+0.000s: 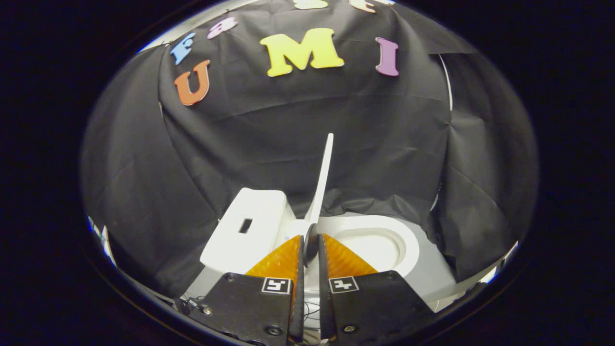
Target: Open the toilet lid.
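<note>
A white toilet stands just ahead of my fingers against the black cloth. Its lid (323, 173) is raised nearly upright and I see it edge-on as a thin white blade rising from the hinge. My gripper (311, 244) is shut on the lid's lower edge, one finger pressing on each face. To the right of the lid lies the open seat (408, 245) with the bowl's hollow inside it. The tank (250, 226) sits to the left of the lid.
The tank top has a small dark rectangular slot (245, 225). Black cloth hangs close behind and to both sides of the toilet. A pale grey base (435, 274) spreads under the bowl on the right.
</note>
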`<state>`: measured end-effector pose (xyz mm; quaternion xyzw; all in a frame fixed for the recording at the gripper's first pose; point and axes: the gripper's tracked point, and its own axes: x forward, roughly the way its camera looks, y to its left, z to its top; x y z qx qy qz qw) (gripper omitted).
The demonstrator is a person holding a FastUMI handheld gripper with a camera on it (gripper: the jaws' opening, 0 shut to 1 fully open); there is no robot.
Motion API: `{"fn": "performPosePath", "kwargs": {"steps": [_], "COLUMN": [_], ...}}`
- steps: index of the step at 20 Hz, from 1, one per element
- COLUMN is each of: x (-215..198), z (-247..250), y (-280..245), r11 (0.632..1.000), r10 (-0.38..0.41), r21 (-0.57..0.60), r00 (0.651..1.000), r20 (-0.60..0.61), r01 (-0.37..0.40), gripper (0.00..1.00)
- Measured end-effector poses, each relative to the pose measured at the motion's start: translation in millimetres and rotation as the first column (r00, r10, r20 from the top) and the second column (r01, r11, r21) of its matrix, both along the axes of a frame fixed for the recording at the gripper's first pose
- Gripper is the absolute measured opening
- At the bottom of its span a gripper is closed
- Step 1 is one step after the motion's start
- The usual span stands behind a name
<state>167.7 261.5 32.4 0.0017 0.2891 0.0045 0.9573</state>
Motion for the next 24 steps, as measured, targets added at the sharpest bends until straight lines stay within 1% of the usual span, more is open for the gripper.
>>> {"fn": "performPosePath", "kwargs": {"steps": [4,7,13,15,18,20,21,22,24], "x": [2.2,4.0,7.6,8.5,12.0,10.8,11.7,11.7,14.0], "z": [-1.1,-5.0,-23.9,-29.9,-36.8,-42.9,-41.8,-39.4,-37.8], "y": [41.3,70.2,134.0,152.7,169.6,177.0,177.7,174.5,171.8], "r11": [0.997,0.993,0.971,0.964,0.949,0.919,0.903,0.898,0.906], "r10": [0.066,0.100,0.196,0.223,0.264,0.321,0.339,0.343,0.345], "r21": [-0.040,-0.063,-0.147,-0.156,-0.192,-0.257,-0.296,-0.313,-0.286], "r00": [0.998,0.995,0.980,0.974,0.964,0.946,0.940,0.938,0.936], "r20": [0.005,0.031,0.031,0.036,0.044,0.043,0.047,0.054,0.068], "r01": [-0.065,-0.098,-0.189,-0.215,-0.251,-0.300,-0.311,-0.310,-0.313], "gripper": [0.18,0.19,0.19,0.19,0.19,0.19,0.19,0.19,0.19]}}
